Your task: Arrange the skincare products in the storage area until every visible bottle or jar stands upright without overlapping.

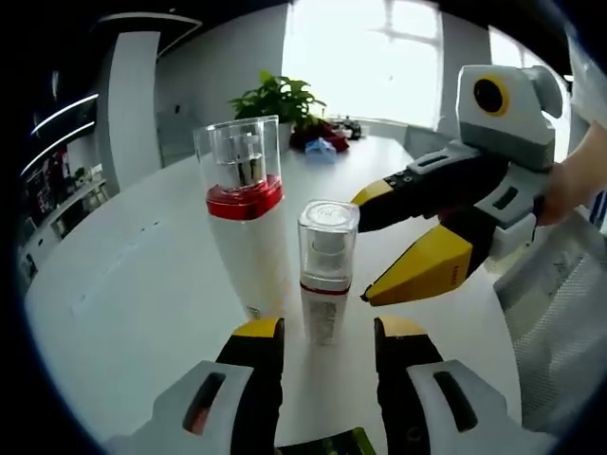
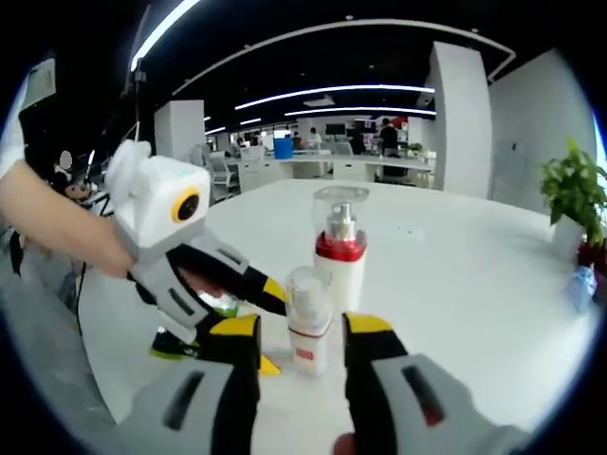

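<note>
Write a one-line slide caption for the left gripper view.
Two upright bottles, small bottle beside tall bottle, between open left gripper and right gripper.

At frame centre, the small bottle (image 1: 327, 284) and tall bottle (image 1: 248, 213) wear clear glossy plastic caps over smooth white bodies, standing on a smooth, matt white counter (image 1: 133, 284).

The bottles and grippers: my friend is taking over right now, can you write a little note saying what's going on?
Left gripper: open, jaws either side of the small bottle, not clamped.
Right gripper: open, also straddling the small bottle from the opposite side.
Small bottle stands upright on the white table, close beside the tall bottle with the red collar, also upright.
Done: both bottles standing, not overlapping.
Left: probably just back both grippers away without knocking them, and check whether other products need placing.
</note>
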